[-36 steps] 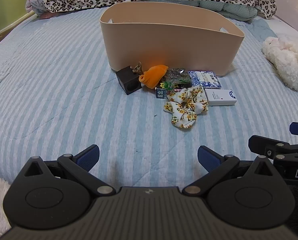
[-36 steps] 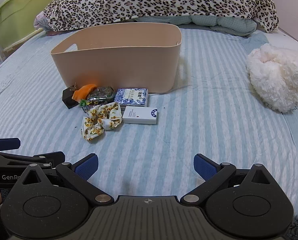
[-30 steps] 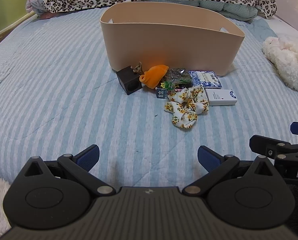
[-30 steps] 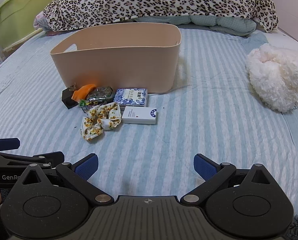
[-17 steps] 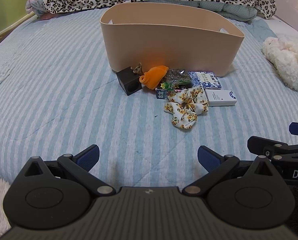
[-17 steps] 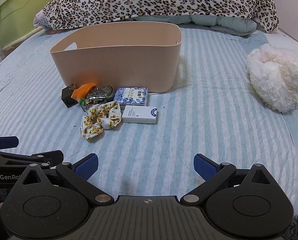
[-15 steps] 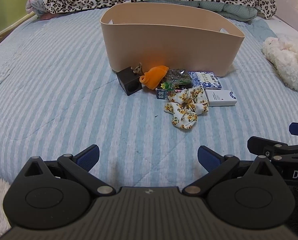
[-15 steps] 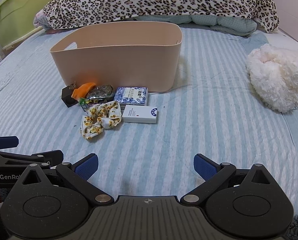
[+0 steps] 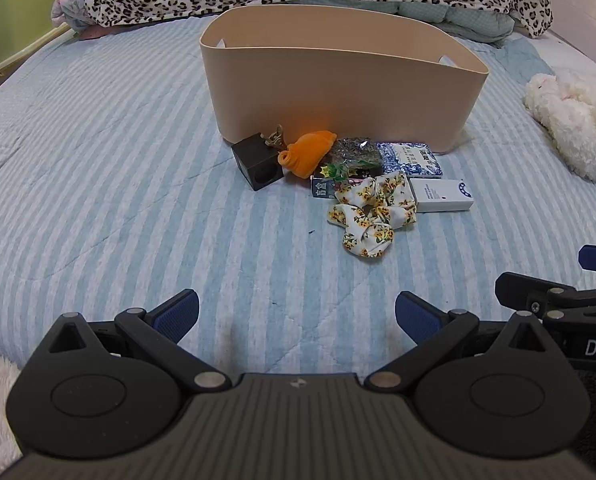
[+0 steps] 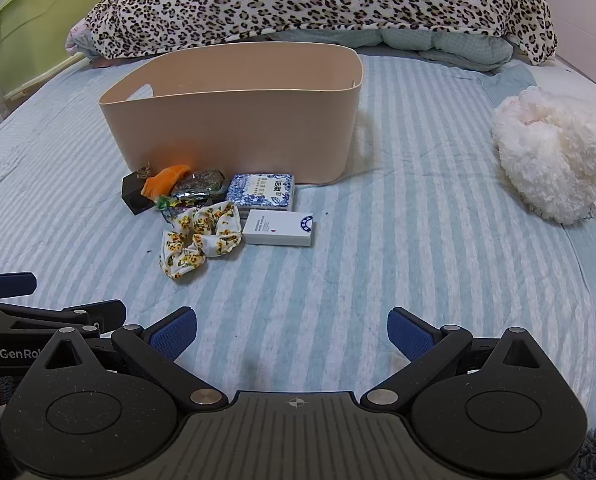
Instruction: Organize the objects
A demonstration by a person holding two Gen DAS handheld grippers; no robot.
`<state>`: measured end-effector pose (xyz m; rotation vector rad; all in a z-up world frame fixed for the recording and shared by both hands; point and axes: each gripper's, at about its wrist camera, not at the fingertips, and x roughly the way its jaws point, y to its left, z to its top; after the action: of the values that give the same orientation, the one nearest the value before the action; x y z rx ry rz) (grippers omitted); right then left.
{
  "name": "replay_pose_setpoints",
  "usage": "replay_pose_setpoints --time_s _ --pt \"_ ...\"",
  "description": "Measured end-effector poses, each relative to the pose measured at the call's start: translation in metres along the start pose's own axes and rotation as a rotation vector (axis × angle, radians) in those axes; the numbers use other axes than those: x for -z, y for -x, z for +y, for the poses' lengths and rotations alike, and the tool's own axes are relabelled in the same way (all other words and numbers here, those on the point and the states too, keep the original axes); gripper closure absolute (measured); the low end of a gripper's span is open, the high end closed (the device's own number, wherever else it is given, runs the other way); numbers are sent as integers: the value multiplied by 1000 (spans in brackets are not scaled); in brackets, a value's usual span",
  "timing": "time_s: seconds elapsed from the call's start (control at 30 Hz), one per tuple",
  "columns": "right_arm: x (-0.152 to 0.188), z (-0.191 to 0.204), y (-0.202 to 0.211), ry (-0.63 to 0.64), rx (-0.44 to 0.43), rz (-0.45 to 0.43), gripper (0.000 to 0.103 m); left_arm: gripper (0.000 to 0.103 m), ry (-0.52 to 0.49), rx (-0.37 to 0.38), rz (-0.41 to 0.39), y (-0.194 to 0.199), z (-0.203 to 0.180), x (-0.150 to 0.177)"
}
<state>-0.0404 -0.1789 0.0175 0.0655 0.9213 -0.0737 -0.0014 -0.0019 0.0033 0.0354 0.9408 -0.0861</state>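
Your left gripper (image 9: pixel 295 314) sits at the bottom centre of the left wrist view, its blue-padded fingers spread wide and grasping nothing, above the striped blue bedspread (image 9: pixel 97 184). Your right gripper (image 10: pixel 291 330) occupies the bottom centre of the right wrist view, likewise released and empty; in the left wrist view it shows only as a black arm at the lower right edge.

The beige bin (image 9: pixel 338 92) stands in the upper centre of both views. The small items lie in a cluster against the bin's near wall, well apart from both grippers:
- a black cube (image 9: pixel 257 162) at the cluster's left end;
- an orange cloth piece (image 9: pixel 308 152) just beside it;
- a dark foil packet (image 9: pixel 354 152) right of the orange piece;
- a blue-and-white patterned box (image 10: pixel 263 191) touching the bin's base;
- a white box (image 10: pixel 278 228) nearer the lower frame;
- a sunflower scrunchie (image 10: pixel 199 236) just left of the white box, nearest the grippers.

A white plush toy (image 10: pixel 546 160) lies at the right edge. A leopard-print blanket (image 10: pixel 318 4) spans the top.
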Motion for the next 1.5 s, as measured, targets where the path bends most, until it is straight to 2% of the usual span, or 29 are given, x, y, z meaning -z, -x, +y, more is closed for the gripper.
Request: replay_pose_setpoints --time_s 1.2,1.5 --pt "2 0 -1 -7 3 3 0 0 -4 -6 -3 -2 -1 0" --pt "-6 -12 -9 -68 13 22 0 0 -7 -8 3 -10 -3 -14"
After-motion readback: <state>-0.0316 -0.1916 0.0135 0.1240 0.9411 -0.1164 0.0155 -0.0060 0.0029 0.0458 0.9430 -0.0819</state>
